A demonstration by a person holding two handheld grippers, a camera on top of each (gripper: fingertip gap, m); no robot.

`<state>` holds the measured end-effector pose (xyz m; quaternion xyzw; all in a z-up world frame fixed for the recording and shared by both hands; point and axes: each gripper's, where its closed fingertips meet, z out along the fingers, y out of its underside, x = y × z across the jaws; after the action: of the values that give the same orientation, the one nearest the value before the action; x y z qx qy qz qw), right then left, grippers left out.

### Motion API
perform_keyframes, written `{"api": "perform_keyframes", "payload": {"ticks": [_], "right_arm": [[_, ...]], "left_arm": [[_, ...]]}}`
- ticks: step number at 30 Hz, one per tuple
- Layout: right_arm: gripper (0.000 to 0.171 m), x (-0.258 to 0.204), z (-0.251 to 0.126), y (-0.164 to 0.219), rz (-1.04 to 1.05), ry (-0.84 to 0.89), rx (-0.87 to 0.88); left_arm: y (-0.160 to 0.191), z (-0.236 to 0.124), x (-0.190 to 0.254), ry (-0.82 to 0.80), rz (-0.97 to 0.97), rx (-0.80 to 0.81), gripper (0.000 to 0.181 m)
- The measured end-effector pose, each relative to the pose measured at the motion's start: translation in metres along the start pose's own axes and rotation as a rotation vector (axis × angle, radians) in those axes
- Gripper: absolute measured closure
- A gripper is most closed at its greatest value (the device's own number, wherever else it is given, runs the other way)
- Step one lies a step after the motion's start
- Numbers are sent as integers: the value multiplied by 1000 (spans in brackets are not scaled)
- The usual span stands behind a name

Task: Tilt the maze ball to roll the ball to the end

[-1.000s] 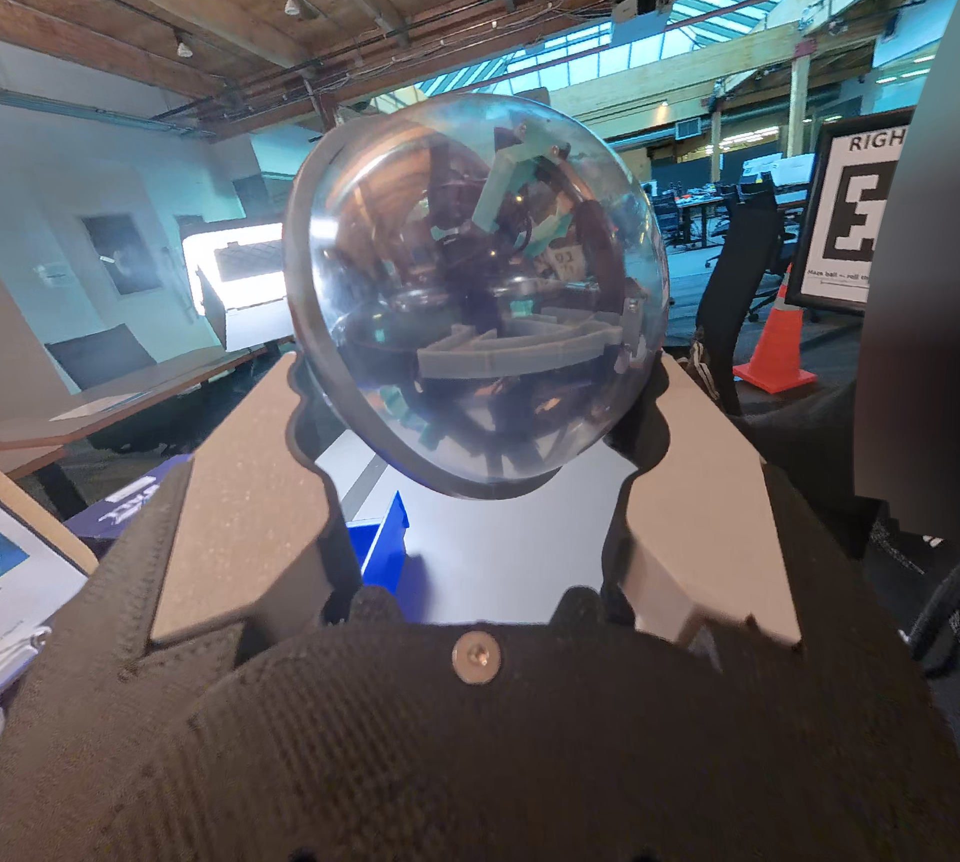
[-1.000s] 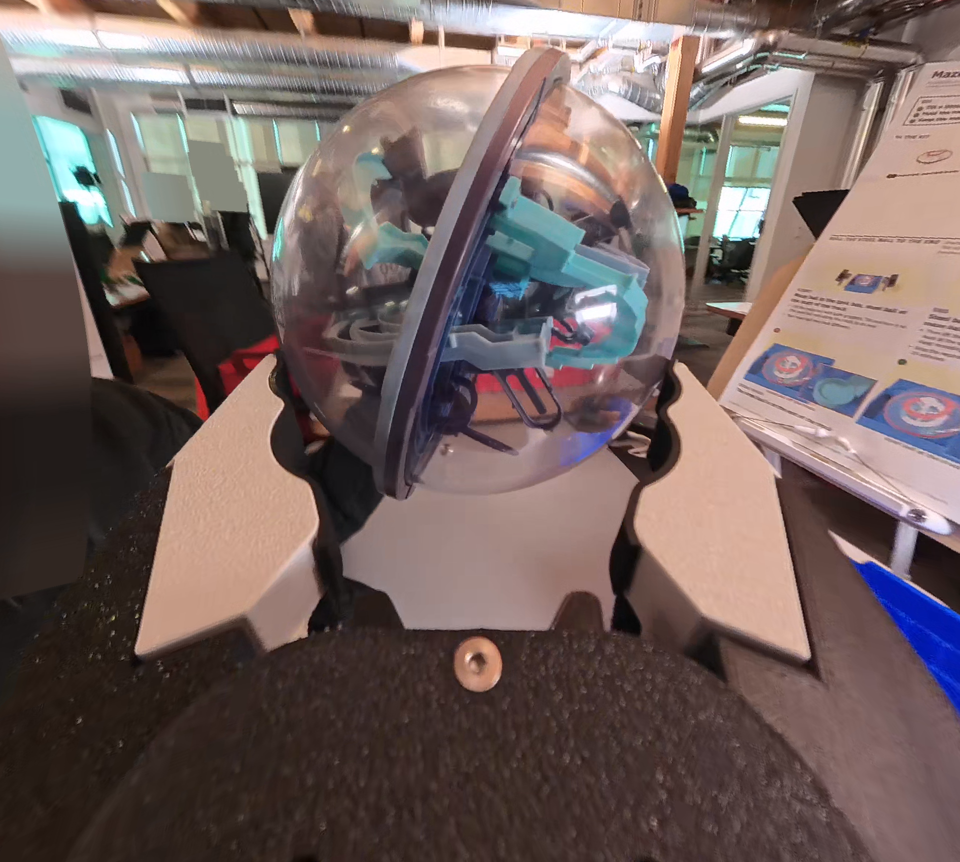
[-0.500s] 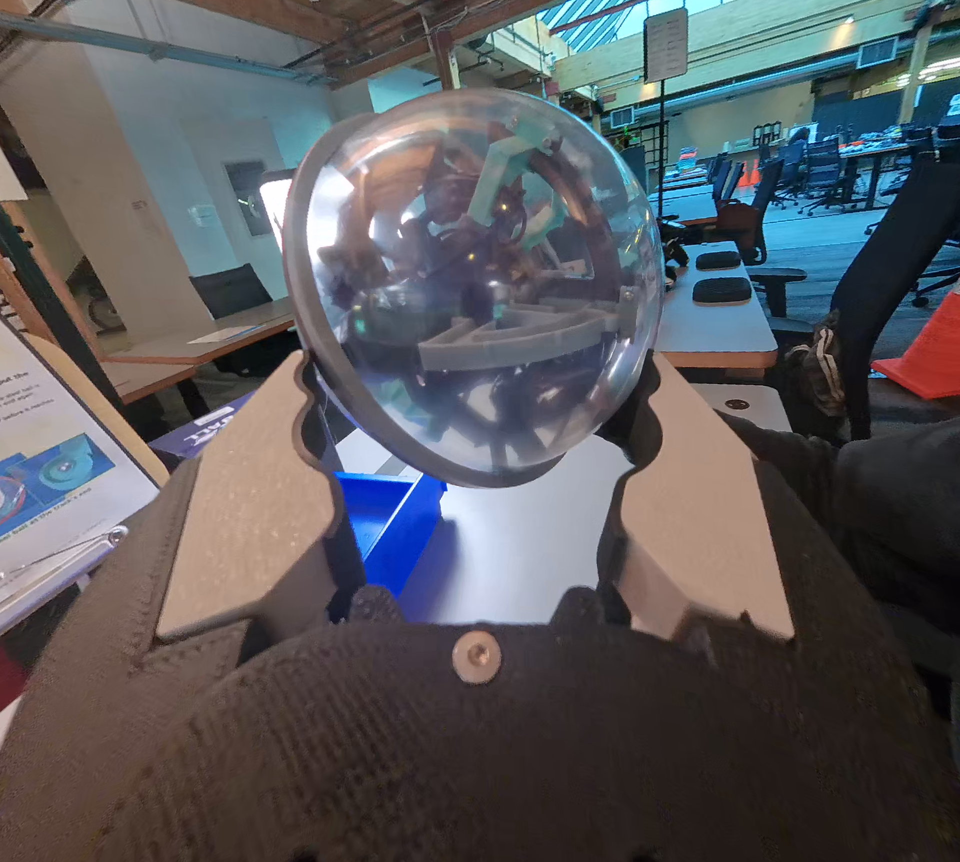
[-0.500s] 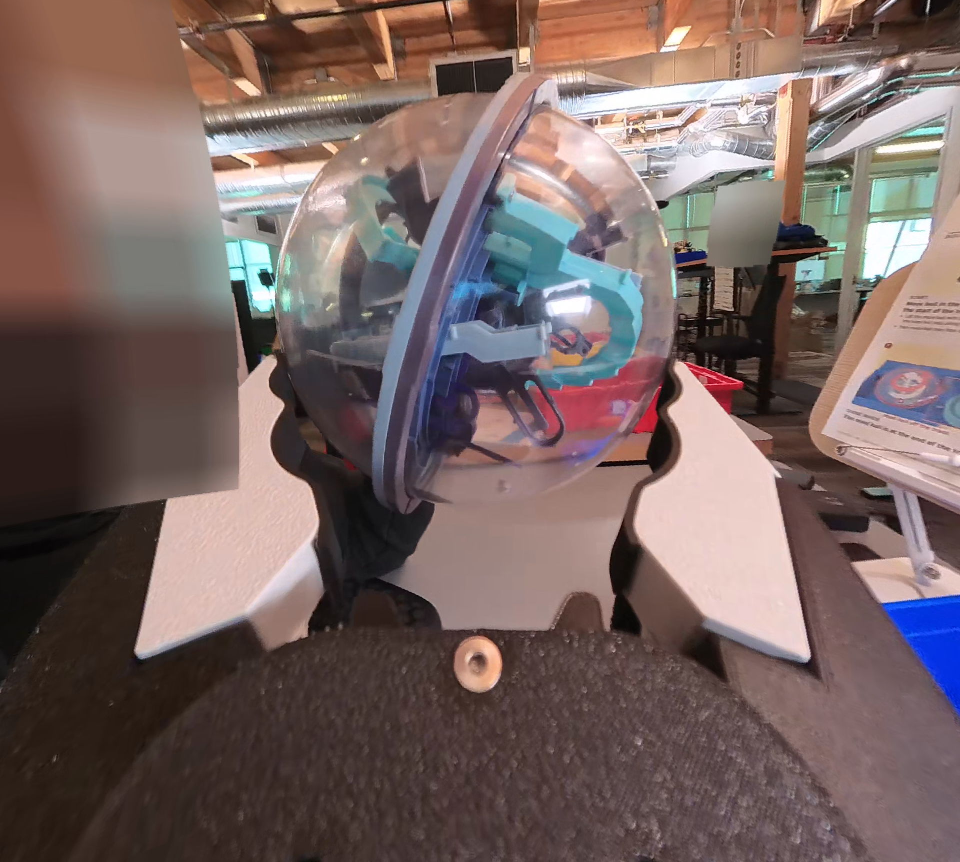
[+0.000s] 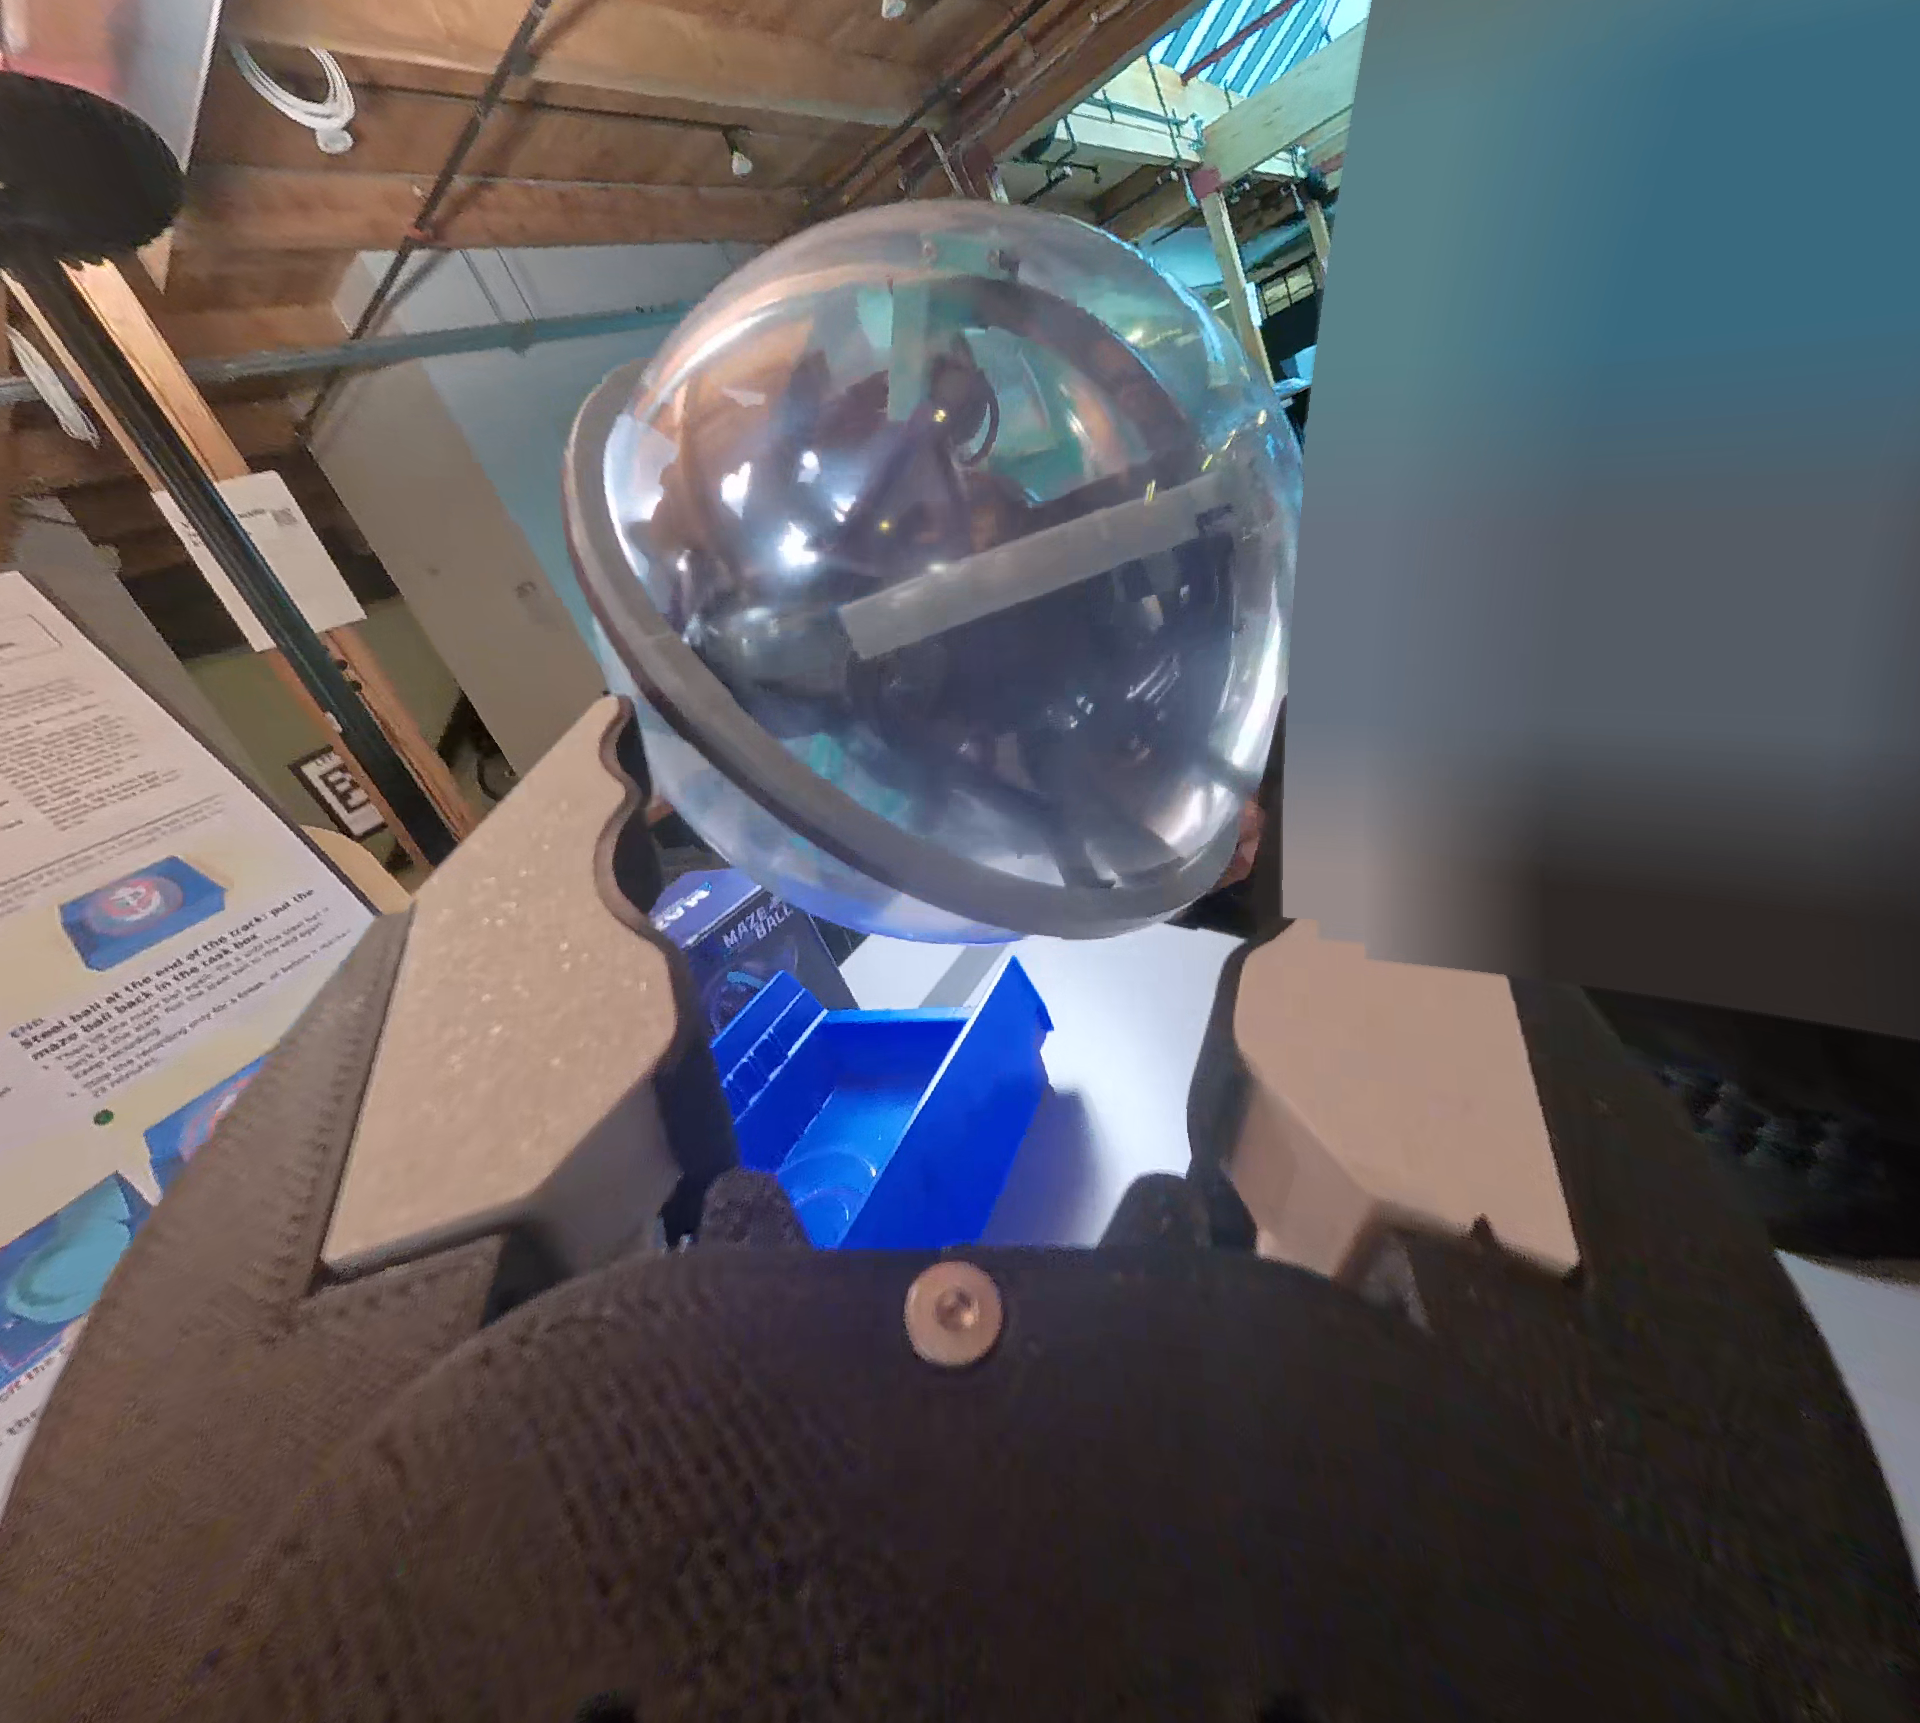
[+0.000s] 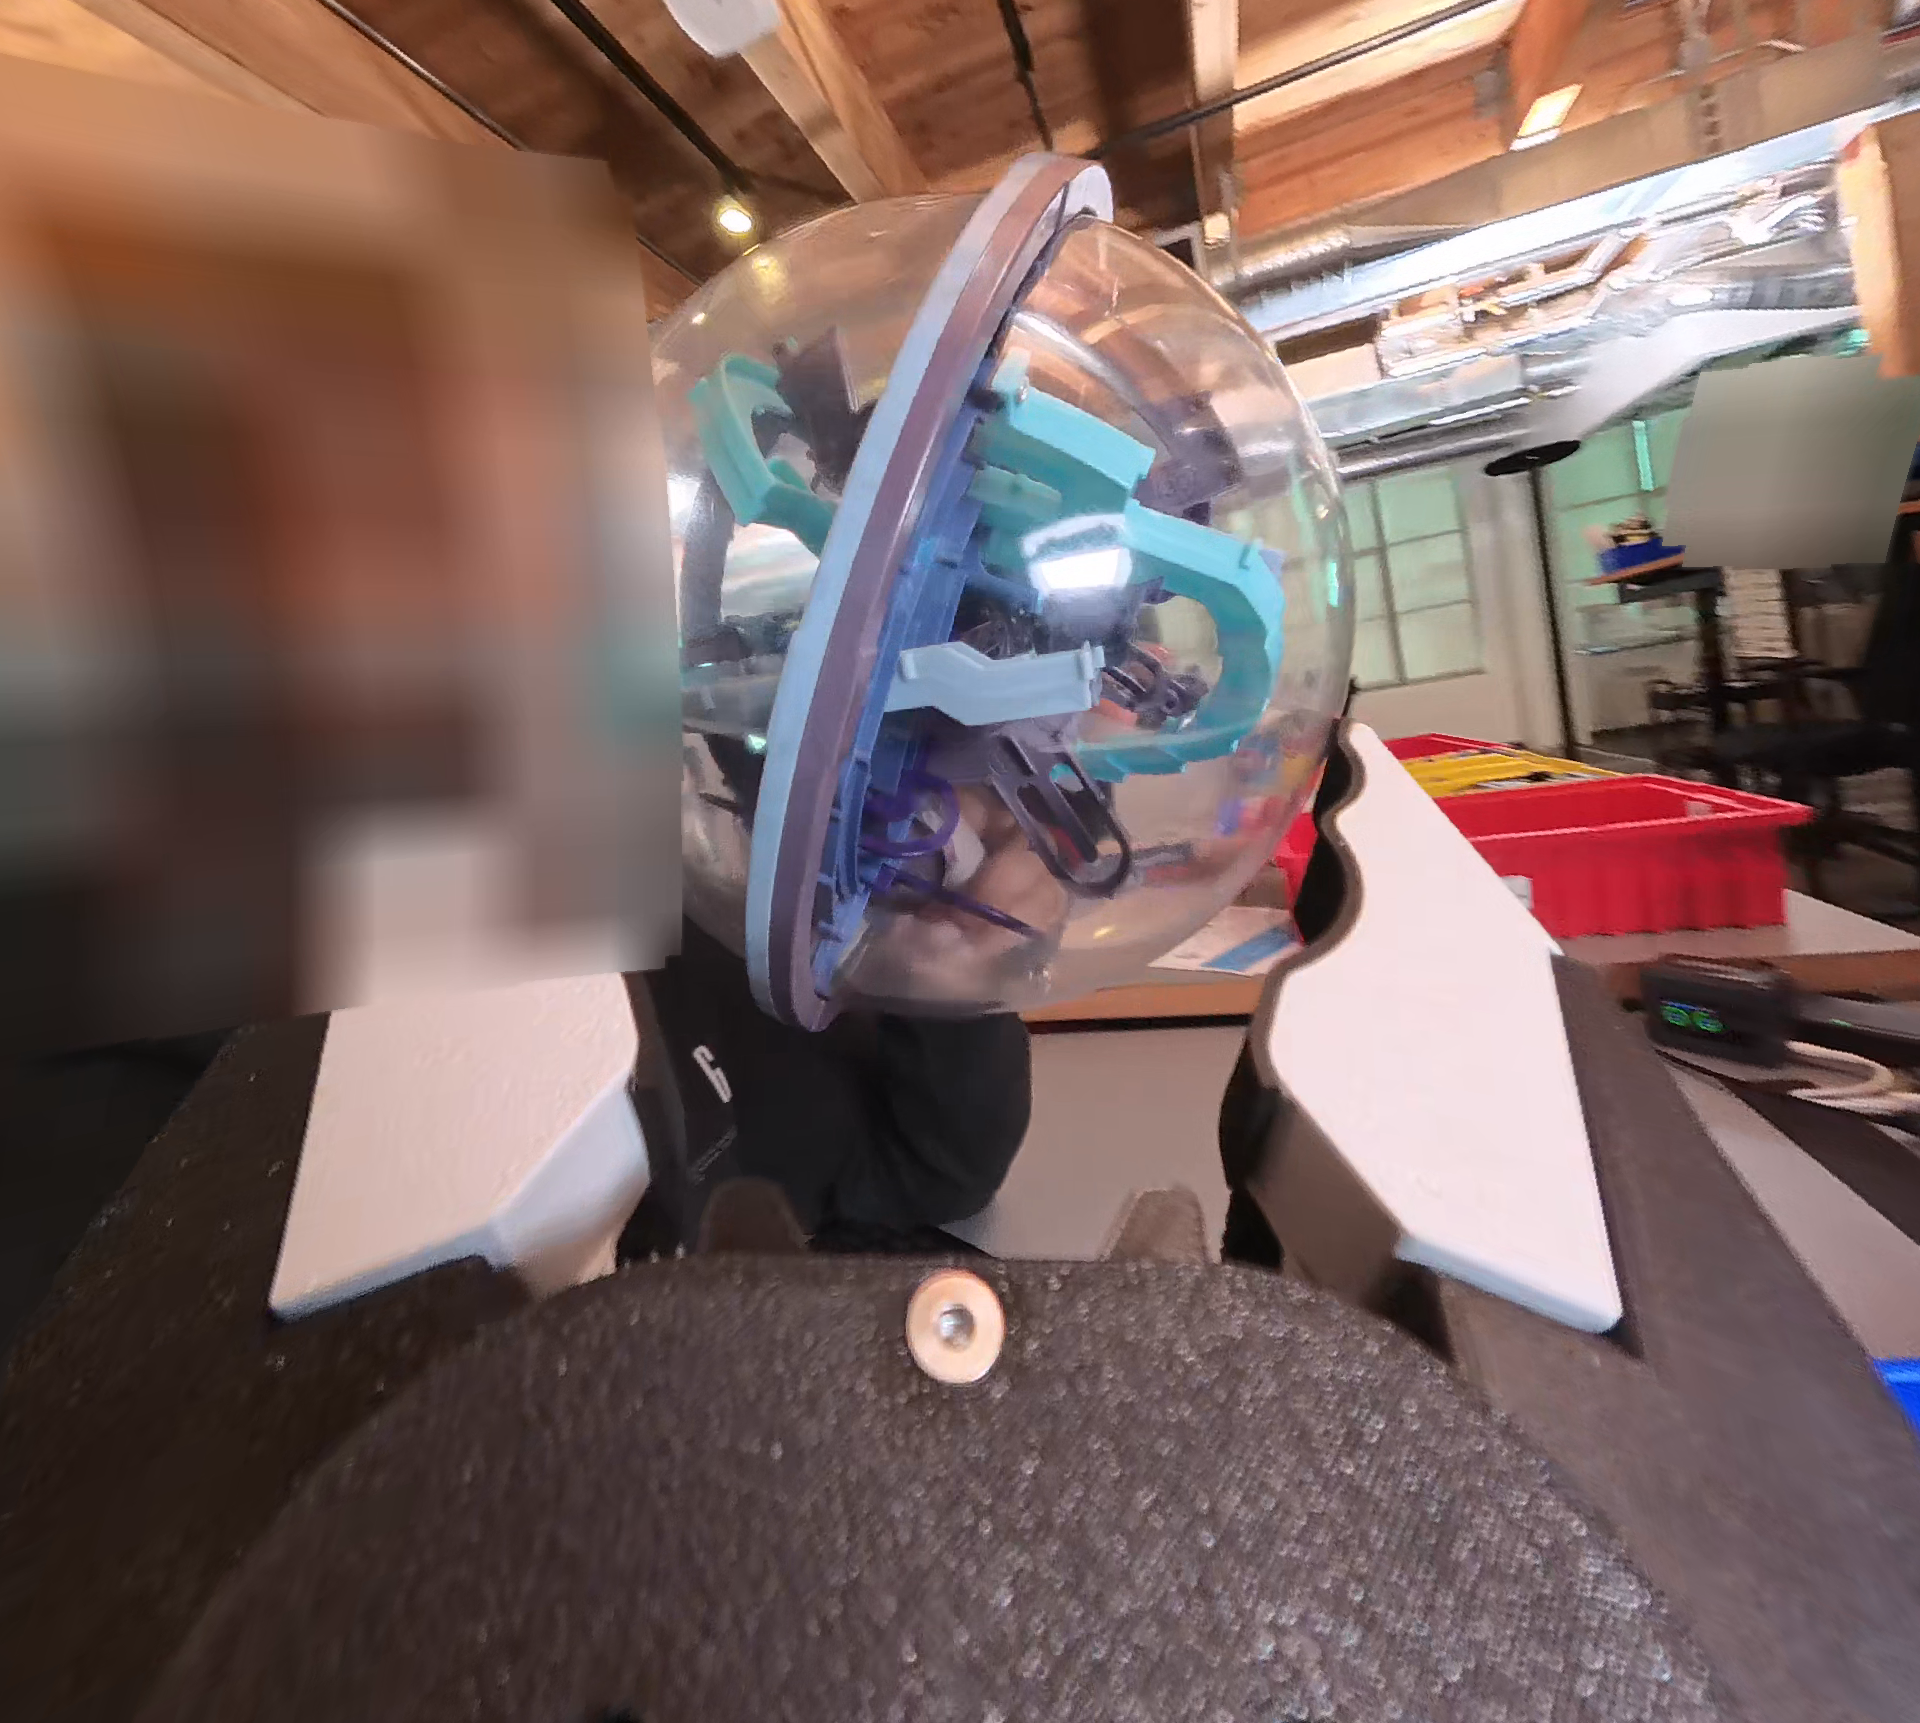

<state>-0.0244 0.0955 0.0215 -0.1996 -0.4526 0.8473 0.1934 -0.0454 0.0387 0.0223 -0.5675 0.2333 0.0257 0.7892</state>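
Left wrist view: the left gripper (image 5: 940,800) clamps the clear maze ball (image 5: 930,572) between its two spread fingers, lifted above a blue bin (image 5: 883,1112) on the white table (image 5: 1122,1050), an instruction sheet (image 5: 125,925) at far left. Right wrist view: the right gripper (image 6: 997,852) grips the same maze ball (image 6: 997,624) from its side, seam ring (image 6: 883,624) tilted steeply, a red bin (image 6: 1621,842) at far right.
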Motion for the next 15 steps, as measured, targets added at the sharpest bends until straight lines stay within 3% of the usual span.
{"api": "perform_keyframes", "payload": {"ticks": [1, 15], "right_arm": [[37, 0, -1, 0, 3, -13, 6], [37, -11, -31, -5, -11, -138, 69]], "left_arm": [[0, 0, 2, -3, 10, 12, 65], [10, 11, 28, -19, 107, 174, 75]]}}
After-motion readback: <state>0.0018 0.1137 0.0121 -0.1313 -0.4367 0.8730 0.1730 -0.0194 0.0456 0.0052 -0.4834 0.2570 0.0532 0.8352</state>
